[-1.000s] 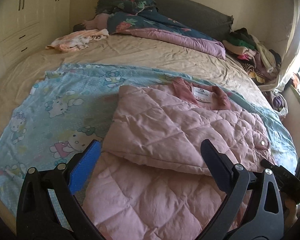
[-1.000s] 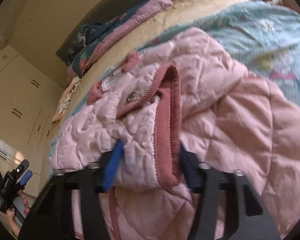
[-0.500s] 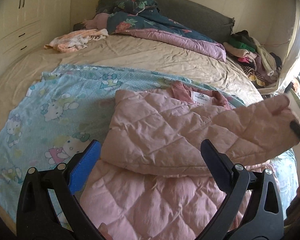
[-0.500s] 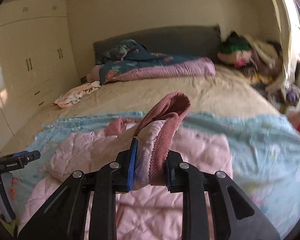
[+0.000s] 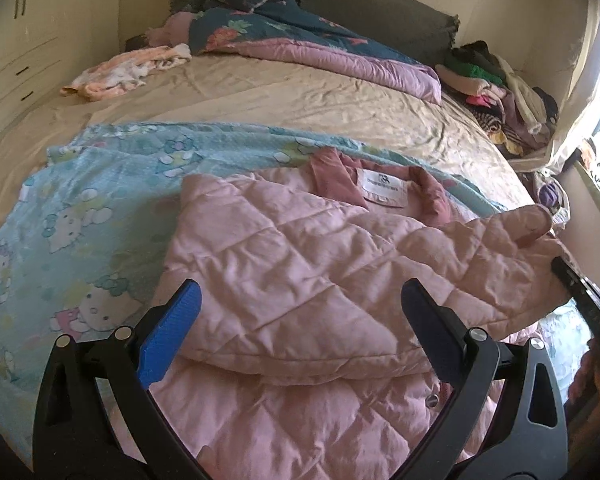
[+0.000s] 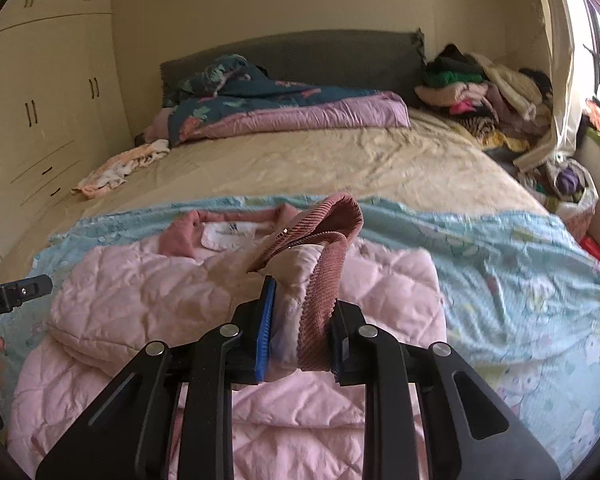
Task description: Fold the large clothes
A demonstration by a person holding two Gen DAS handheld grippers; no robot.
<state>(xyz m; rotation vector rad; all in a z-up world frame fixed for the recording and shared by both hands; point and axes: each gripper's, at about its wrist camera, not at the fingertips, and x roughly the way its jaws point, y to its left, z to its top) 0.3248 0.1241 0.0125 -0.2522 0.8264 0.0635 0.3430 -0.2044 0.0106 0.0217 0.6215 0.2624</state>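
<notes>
Soft cloth under hard plastic

I see the jacket (image 5: 308,280) as matt quilted pink cloth, its cuff (image 6: 324,280) ribbed knit; my right tool (image 6: 300,344) is black plastic with ridged blue pads (image 6: 265,332), and the bed sheet (image 5: 300,96) is creased beige cloth.

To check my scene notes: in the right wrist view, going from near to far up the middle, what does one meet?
Right tongs shut on the jacket cuff → pink jacket → blue cartoon sheet → beige bed sheet → dark flowered quilt → grey headboard.
</notes>
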